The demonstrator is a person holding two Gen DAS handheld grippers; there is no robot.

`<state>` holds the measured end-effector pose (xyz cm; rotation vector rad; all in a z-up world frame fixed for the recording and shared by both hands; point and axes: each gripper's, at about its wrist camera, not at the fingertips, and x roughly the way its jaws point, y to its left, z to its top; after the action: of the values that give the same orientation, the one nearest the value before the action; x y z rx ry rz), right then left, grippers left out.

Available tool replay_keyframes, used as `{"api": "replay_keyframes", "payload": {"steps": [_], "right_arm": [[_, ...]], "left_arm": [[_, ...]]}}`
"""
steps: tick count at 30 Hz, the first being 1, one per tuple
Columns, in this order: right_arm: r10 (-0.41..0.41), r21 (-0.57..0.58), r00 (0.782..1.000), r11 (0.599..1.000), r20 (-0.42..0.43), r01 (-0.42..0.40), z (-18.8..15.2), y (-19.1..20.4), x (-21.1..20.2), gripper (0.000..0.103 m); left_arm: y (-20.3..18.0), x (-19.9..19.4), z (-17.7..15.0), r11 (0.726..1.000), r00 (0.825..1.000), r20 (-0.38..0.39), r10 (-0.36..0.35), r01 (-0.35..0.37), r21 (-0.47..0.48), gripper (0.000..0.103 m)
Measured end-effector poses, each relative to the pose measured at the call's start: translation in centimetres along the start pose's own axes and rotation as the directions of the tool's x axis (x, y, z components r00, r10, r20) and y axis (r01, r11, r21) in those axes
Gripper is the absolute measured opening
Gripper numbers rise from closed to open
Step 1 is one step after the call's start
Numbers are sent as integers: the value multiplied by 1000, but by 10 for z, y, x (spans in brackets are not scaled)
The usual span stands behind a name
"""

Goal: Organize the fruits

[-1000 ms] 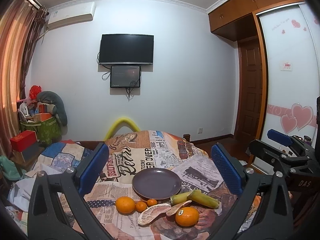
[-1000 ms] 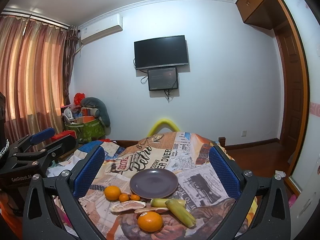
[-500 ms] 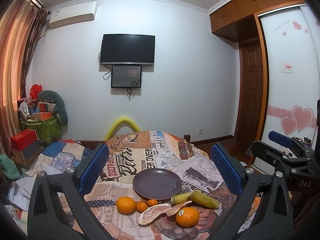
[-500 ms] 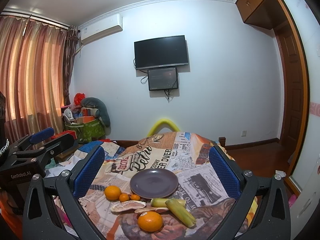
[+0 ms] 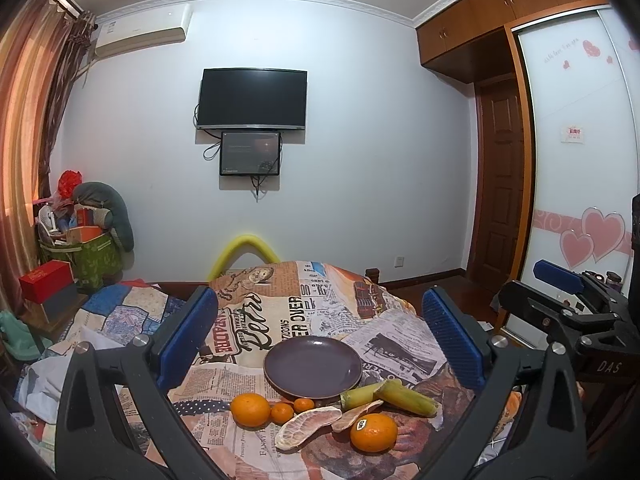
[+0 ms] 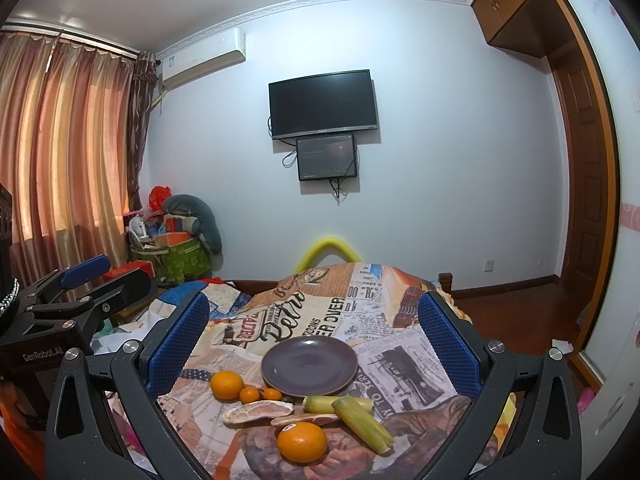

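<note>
A dark purple plate (image 5: 313, 366) (image 6: 309, 364) lies bare on the newspaper-print cloth. In front of it are a big orange (image 5: 250, 409) (image 6: 227, 385), two small tangerines (image 5: 282, 413) (image 6: 250, 395), pomelo segments (image 5: 306, 432) (image 6: 258, 412), a stickered orange (image 5: 373, 432) (image 6: 302, 441) and two green sugarcane pieces (image 5: 405, 396) (image 6: 362, 423). My left gripper (image 5: 320, 340) hangs open above and before the fruit, holding nothing. My right gripper (image 6: 314, 340) is open too and holds nothing. Each gripper shows at the edge of the other's view.
The cloth-covered table (image 5: 280, 316) drops off at its right edge toward a wooden floor (image 6: 516, 312). Boxes and a green bag (image 5: 88, 256) crowd the left corner. A yellow foam tube (image 5: 244, 248) rises behind the table. A TV hangs on the far wall.
</note>
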<state>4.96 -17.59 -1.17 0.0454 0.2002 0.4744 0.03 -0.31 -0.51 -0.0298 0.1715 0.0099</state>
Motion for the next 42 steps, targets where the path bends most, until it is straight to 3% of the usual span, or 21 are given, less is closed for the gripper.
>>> {"api": "replay_keyframes", "payload": {"steps": [20,27,34,42], "right_arm": [[10,1,1000,1000,-11,-10,0,2,1,103],[6,-4,999,1000,-39,-6,-7,-2,11,103],[-26,-11,986,1000,-162,24,-34,-18,37,103],[-59,-8,930,998,-362,61,-75,-50,83,103]], "left_arm": [[1,1,-1,1000,1000,-7,-13,13,1,103],[5,15,-7,1000,998,-60,-21,22,5,103],[22,50,-26,999,983,-182,-36,31,-32,103],[43,92,-56,999,954,-298,38,-34,16,103]]}}
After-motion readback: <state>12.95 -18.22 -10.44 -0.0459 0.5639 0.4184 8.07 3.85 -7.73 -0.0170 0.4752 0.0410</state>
